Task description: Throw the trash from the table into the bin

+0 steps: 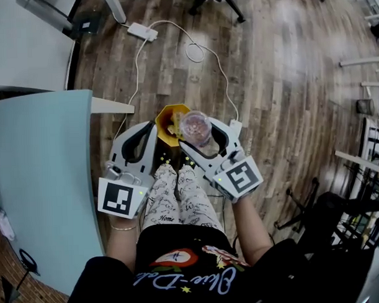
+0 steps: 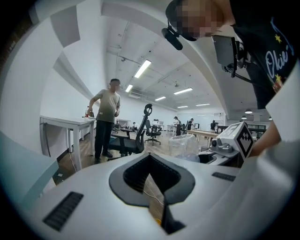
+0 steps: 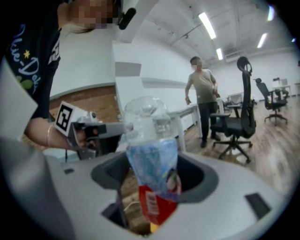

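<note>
In the head view a yellow bin (image 1: 165,115) stands on the wood floor in front of my feet, with some trash inside it. My right gripper (image 1: 197,132) is shut on a clear plastic bottle (image 1: 196,124) with a blue and red label, held just above the bin's right rim. The right gripper view shows that bottle (image 3: 151,154) upright between the jaws. My left gripper (image 1: 150,128) hovers at the bin's left side, its curved jaws meeting at the tips with nothing inside. Floor and a white cable show through the loop of the left gripper (image 2: 150,157).
A teal table (image 1: 41,171) edge runs along the left. A white power strip (image 1: 142,31) and its cable lie on the floor beyond the bin. A person (image 2: 106,117) stands by a white desk near a black office chair (image 2: 137,136).
</note>
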A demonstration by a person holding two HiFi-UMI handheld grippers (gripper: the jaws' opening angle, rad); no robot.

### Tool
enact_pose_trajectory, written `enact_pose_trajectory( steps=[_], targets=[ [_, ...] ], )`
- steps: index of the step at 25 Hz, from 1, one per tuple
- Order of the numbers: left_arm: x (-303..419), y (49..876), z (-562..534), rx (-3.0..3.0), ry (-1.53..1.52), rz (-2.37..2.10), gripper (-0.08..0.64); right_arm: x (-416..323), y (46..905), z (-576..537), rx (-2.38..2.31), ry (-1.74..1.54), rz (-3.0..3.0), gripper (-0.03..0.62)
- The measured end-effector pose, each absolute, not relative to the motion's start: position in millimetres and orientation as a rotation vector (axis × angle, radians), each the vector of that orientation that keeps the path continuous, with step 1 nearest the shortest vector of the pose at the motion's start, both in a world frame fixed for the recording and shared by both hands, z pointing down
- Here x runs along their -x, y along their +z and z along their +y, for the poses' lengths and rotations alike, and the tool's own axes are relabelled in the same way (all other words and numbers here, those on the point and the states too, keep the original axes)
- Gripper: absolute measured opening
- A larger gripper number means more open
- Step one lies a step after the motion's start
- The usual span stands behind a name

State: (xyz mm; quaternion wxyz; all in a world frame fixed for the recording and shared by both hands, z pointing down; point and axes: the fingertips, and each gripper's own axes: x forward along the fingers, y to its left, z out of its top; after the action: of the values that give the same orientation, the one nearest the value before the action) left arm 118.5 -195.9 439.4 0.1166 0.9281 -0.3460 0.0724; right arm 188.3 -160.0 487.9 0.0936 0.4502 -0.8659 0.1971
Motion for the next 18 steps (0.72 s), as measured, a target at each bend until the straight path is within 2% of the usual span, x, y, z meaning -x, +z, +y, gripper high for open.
enact_pose_trajectory(
  steps=[10,18],
  targets=[
    [-111.2,498.0,-182.3,-2.703,0.289,-1.032,0.011,-186.1,567.4,-153.4,-1.326,0.676,-2.486,0.311],
    [-105.8,519.7,-187.3,-2.655,0.224,-1.095,0.011,-188.8,624.6,-151.4,-1.384,0.789,-2.447,0.311]
  ],
)
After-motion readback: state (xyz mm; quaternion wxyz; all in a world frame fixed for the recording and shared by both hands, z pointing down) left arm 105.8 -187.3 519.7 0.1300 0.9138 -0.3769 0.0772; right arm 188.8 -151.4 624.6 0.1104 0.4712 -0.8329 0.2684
